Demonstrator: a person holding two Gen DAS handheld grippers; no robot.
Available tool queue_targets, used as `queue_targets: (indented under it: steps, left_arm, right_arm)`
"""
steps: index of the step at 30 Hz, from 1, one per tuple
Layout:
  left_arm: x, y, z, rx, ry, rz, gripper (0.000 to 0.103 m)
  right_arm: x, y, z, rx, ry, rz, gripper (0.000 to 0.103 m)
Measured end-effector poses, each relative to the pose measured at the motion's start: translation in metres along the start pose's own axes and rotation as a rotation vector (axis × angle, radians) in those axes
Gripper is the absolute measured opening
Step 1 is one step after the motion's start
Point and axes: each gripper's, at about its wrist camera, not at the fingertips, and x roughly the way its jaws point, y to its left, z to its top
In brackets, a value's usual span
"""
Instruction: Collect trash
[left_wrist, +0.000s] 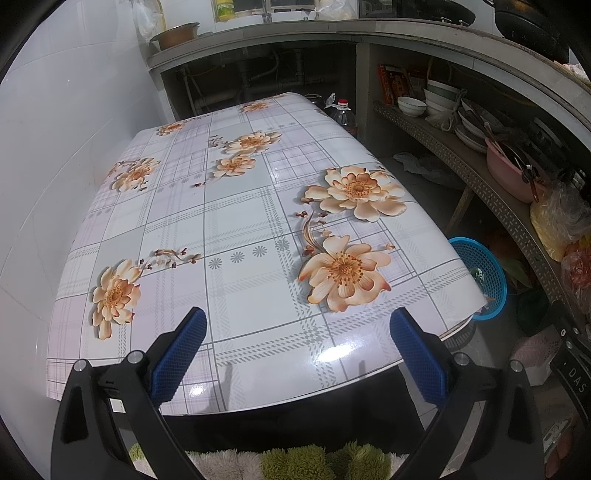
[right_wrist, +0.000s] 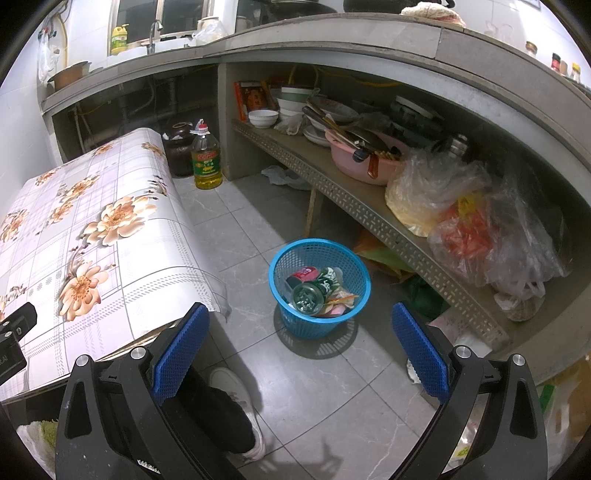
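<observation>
A blue mesh trash basket (right_wrist: 360, 275) stands on the grey tiled floor to the right of the table. It holds a red can (right_wrist: 306, 274), a green can (right_wrist: 325, 282) and crumpled wrappers (right_wrist: 340, 301). My right gripper (right_wrist: 300, 349) hovers open above and in front of the basket, nothing between its blue pads. My left gripper (left_wrist: 297, 350) is open over the near edge of the floral table (left_wrist: 236, 229), also holding nothing. The basket (left_wrist: 487, 273) peeks past the table's right edge in the left wrist view. No trash shows on the table top.
A low shelf (right_wrist: 369, 214) runs along the right with bowls, a pink basin (right_wrist: 364, 162) and plastic bags (right_wrist: 476, 221). An oil bottle (right_wrist: 207, 162) and dark jar (right_wrist: 179, 147) stand on the floor by the table's far end. A person's shoe (right_wrist: 240, 406) is on the floor below my right gripper.
</observation>
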Motion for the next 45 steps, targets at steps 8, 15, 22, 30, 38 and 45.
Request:
queue_targets:
  steps: [8, 15, 22, 30, 38, 45]
  left_arm:
    - [0.0000, 0.0001, 0.0001, 0.000, 0.000, 0.000, 0.097]
    - [0.0002, 0.0006, -0.0007, 0.000, 0.000, 0.000, 0.097]
    - [0.0001, 0.0006, -0.0006, 0.000, 0.001, 0.000, 0.097]
    - [0.0001, 0.0010, -0.0002, -0.001, 0.000, -0.001, 0.097]
    - [0.0005, 0.0016, -0.0003, 0.001, 0.002, -0.001, 0.097]
    - [0.0002, 0.0015, -0.0003, 0.000, 0.000, -0.001, 0.097]
  right_arm:
    - [-0.0004, -0.0026, -0.0006, 0.001, -0.001, 0.000, 0.095]
    - [-0.0010, -0.0024, -0.0010, 0.001, 0.000, -0.001, 0.095]
    - [-0.0011, 0.0005, 0.0001, 0.001, -0.001, 0.001, 0.095]
    - [-0.0018, -0.0001, -0.0006, 0.001, -0.001, 0.001, 0.095]
    - [-0.0021, 0.0001, -0.0009, 0.002, -0.001, -0.001, 0.095]
    - [-0.0022, 0.0023, -0.0005, 0.002, -0.003, 0.000, 0.095]
